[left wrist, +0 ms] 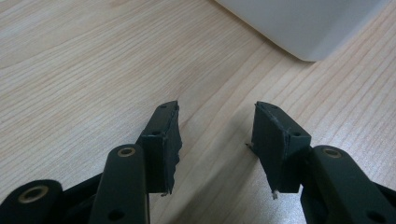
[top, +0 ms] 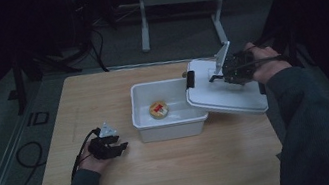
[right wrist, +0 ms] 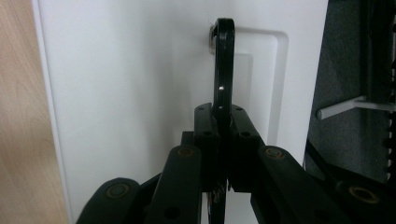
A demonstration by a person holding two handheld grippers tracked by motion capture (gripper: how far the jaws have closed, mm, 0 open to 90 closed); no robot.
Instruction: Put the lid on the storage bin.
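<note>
Lid coming off the bin

Our right gripper [right wrist: 223,140] clamps the lid's handle [right wrist: 224,65] beside the white bin [top: 167,122]; the left gripper [left wrist: 215,140] gapes empty (next, probably, we set the lid [top: 226,95] down).

Black claws [left wrist: 215,140] (brass rivets), dark sleeves [top: 303,115]

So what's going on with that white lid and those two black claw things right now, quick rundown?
Right hand-held gripper shut on lid's black handle. White lid tilted, one edge resting on the box rim. Left hand-held gripper open, idle on table. Nothing in the way.
</note>
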